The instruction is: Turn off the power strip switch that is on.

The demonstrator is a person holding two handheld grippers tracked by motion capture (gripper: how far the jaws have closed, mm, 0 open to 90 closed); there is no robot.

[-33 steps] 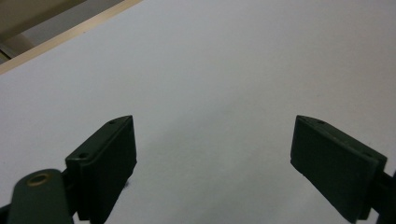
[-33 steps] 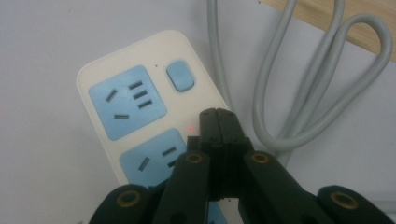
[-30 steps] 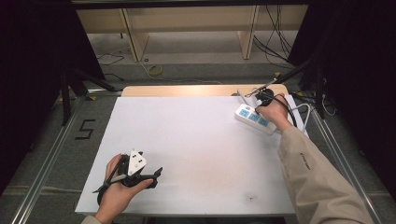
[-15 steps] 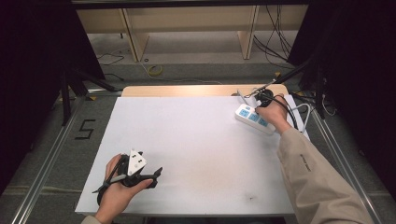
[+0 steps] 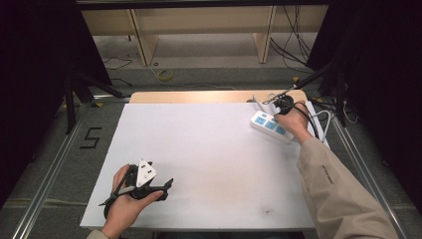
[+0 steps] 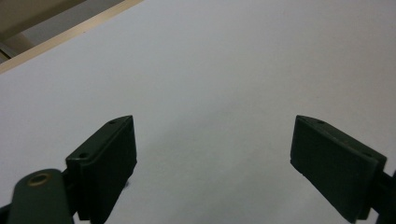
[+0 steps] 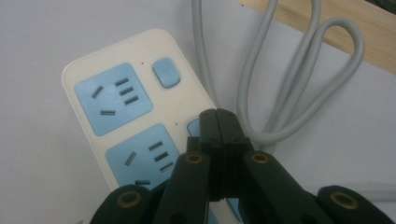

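Observation:
A white power strip (image 5: pixel 268 126) with blue sockets (image 7: pixel 113 98) and blue switches (image 7: pixel 166 73) lies at the table's far right. My right gripper (image 7: pixel 217 116) hovers right over it, jaws pressed together with nothing between them, the tips over a switch beside the second socket. The strip's grey cord (image 7: pixel 275 84) loops just past the tips. Near the front left corner, a hand holds my left gripper (image 5: pixel 166 184) low over the bare white tabletop (image 6: pixel 224 70). Its black jaws stand wide apart and hold nothing.
The white table (image 5: pixel 199 149) has a wooden strip (image 5: pixel 209 96) along its far edge. Black cables (image 5: pixel 308 114) trail off the right side by the power strip. Metal rails and a floor marked with a "5" (image 5: pixel 90 137) flank the table on the left.

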